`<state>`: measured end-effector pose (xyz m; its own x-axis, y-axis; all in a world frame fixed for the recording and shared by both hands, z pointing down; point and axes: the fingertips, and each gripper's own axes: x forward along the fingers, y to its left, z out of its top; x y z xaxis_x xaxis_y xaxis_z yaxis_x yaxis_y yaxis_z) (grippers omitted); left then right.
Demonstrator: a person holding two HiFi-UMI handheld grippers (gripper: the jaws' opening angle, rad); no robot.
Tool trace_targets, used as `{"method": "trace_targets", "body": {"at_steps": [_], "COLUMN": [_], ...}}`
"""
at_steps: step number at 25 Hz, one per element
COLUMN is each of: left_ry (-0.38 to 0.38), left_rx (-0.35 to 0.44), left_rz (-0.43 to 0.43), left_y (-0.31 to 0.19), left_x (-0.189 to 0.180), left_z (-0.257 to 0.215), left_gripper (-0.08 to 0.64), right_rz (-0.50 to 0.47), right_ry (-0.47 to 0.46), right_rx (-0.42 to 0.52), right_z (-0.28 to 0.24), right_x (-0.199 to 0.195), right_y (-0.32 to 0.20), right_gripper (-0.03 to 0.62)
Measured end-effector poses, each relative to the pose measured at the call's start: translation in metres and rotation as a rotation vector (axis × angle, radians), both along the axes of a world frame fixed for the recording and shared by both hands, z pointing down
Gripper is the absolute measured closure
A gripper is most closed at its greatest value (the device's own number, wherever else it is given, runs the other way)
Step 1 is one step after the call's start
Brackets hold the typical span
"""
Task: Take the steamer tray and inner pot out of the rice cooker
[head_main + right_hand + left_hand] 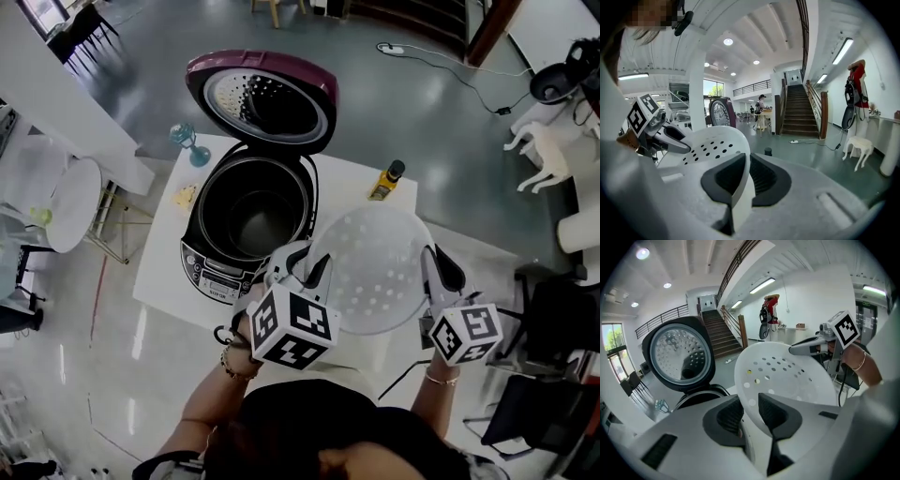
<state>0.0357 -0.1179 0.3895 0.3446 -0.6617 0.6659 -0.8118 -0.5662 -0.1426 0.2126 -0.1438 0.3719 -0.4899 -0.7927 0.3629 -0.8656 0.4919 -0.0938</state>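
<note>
The white perforated steamer tray [375,267] hangs in the air to the right of the open rice cooker [202,267], above the white table [164,272]. My left gripper [314,267] is shut on the tray's left rim and my right gripper [431,267] on its right rim. In the left gripper view the rim of the tray [787,376] sits pinched between the pads of the left gripper [750,411]. The right gripper view shows the right gripper [747,176] clamped on the tray's edge [712,145]. The dark inner pot [258,225] still sits in the cooker, looking empty. The cooker's lid [267,98] stands open behind.
A yellow bottle [385,180] stands on the table behind the tray. A blue glass piece [190,143] and a small yellow item [185,196] lie left of the cooker. A round white side table [70,202] is at left, a cable [487,89] on the floor behind.
</note>
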Motion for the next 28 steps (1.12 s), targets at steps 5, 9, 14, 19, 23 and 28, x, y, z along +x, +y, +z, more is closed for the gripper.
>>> {"method": "trace_targets", "body": {"at_steps": [5, 9, 14, 19, 23, 28], "left_ry": [0.005, -0.006, 0.005, 0.003, 0.013, -0.011], "left_rx": [-0.093, -0.135, -0.201, -0.26, -0.293, -0.314], "left_rz": [-0.027, -0.042, -0.091, -0.156, -0.215, -0.255], "left_y": [0.01, 0.007, -0.001, -0.008, -0.02, -0.038], "left_x": [0.034, 0.052, 0.057, 0.055, 0.052, 0.049], "left_z": [0.043, 0.079, 0.124, 0.172, 0.201, 0.228], "left_gripper": [0.459, 0.46, 0.463, 0.462, 0.469, 0.466], "right_rz": [-0.047, -0.066, -0.109, -0.15, -0.181, -0.227], "right_ry": [-0.009, -0.01, -0.025, 0.021, 0.051, 0.08], "right_rx": [-0.074, -0.133, -0.192, -0.251, -0.297, -0.332], "right_z": [0.039, 0.075, 0.118, 0.167, 0.198, 0.227], "right_x": [0.032, 0.048, 0.05, 0.043, 0.038, 0.031], "right_y": [0.002, -0.007, -0.021, -0.042, -0.06, -0.087], "right_gripper": [0.558, 0.56, 0.56, 0.56, 0.56, 0.56]}}
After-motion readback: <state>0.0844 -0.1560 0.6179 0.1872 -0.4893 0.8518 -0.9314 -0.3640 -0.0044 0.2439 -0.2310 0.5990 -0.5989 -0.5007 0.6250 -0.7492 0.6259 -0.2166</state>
